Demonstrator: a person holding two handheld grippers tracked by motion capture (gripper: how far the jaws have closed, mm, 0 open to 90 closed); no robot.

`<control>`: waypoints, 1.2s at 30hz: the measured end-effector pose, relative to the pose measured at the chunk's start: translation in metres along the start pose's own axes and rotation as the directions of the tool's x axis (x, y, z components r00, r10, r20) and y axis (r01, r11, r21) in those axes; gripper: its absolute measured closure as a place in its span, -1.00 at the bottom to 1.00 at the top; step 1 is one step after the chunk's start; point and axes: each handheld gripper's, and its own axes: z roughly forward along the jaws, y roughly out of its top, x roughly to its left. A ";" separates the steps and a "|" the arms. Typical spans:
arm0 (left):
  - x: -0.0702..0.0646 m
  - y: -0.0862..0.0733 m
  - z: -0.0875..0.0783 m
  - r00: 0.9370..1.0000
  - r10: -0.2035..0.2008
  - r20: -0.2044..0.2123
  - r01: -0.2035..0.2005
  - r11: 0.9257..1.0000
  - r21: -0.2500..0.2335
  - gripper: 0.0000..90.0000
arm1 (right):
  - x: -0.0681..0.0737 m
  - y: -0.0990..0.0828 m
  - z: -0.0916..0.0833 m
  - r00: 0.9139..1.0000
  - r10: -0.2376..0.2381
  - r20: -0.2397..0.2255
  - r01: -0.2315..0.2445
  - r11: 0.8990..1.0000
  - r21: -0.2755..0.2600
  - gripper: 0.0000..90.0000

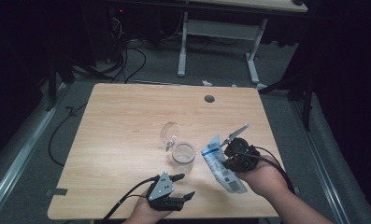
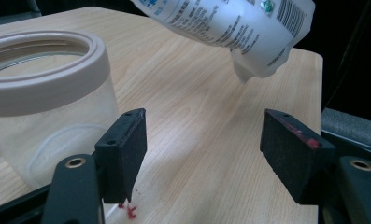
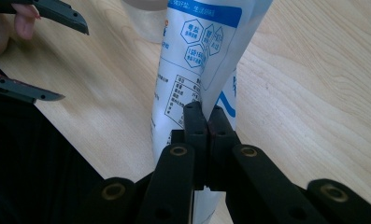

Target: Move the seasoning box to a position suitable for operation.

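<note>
**Pouch pinched in the right gripper beside the open jar**

High view: the right gripper (image 1: 233,154) holds a white and blue printed pouch (image 1: 218,163) tilted just right of a clear jar (image 1: 183,153) that stands open near the middle of the wooden table (image 1: 127,121). The jar's hinged lid (image 1: 170,133) is thrown back behind it. The left gripper (image 1: 183,185) sits at the near edge, in front of the jar, its jaws spread wide with nothing between them.

From the right gripper view, the two jaws are squeezed tight on the pouch (image 3: 197,70), pinching a flat part of its film. In the left gripper view the pads (image 2: 124,149) stand well apart over bare wood, the jar (image 2: 47,98) just to one side and a corner of the pouch (image 2: 248,32) hanging above the table.

By my judgement the pouch is light and soft: thin film that folds, sags and shifts its load when tipped, and is smooth enough to slide out of a loose pinch. A firm hold on a flat sealed margin or gusset, as now, suits it best; squeezing the filled belly would push the contents about. The jar looks rigid and probably glass, so it may tip or slide if nudged; steadying it by the wall below the pale rim seems safest.
</note>
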 end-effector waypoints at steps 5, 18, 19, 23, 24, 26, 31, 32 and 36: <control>-0.001 0.005 -0.001 1.000 0.004 -0.001 -0.004 1.000 -0.021 -0.29 | 0.005 0.007 -0.001 1.000 -0.011 -0.004 0.011 1.000 -0.009 1.00; -0.007 0.007 0.010 1.000 0.015 0.013 -0.015 1.000 -0.009 -0.38 | 0.015 0.021 -0.004 0.999 -0.042 -0.001 0.042 0.999 -0.010 1.00; -0.007 0.007 0.012 1.000 0.013 0.013 -0.013 1.000 -0.008 -0.39 | 0.016 0.022 -0.004 0.999 -0.040 -0.002 0.039 0.999 -0.006 1.00; -0.009 0.008 0.017 1.000 0.008 0.023 -0.008 1.000 -0.004 -0.40 | 0.018 0.025 -0.002 0.999 -0.053 -0.004 0.052 0.999 -0.004 1.00; -0.009 0.008 0.018 1.000 0.008 0.026 -0.008 1.000 -0.001 -0.41 | 0.019 0.026 -0.002 0.999 -0.054 -0.005 0.054 0.999 -0.003 1.00; -0.011 0.009 0.021 0.999 0.009 0.030 -0.009 1.000 0.004 -0.41 | 0.019 0.027 -0.002 0.999 -0.053 -0.011 0.053 0.999 -0.005 1.00; -0.013 0.010 0.028 0.999 0.006 0.040 -0.007 1.000 0.009 -0.43 | 0.021 0.029 -0.001 0.998 -0.056 -0.025 0.056 0.998 0.000 1.00; -0.014 0.011 0.030 0.999 0.008 0.039 -0.008 1.000 0.011 -0.43 | 0.022 0.030 -0.001 0.998 -0.054 -0.029 0.054 0.999 0.002 1.00; -0.017 0.012 0.037 0.999 0.013 0.044 -0.014 1.000 0.019 -0.46 | 0.022 0.034 -0.002 0.998 -0.051 -0.033 0.051 0.999 0.016 1.00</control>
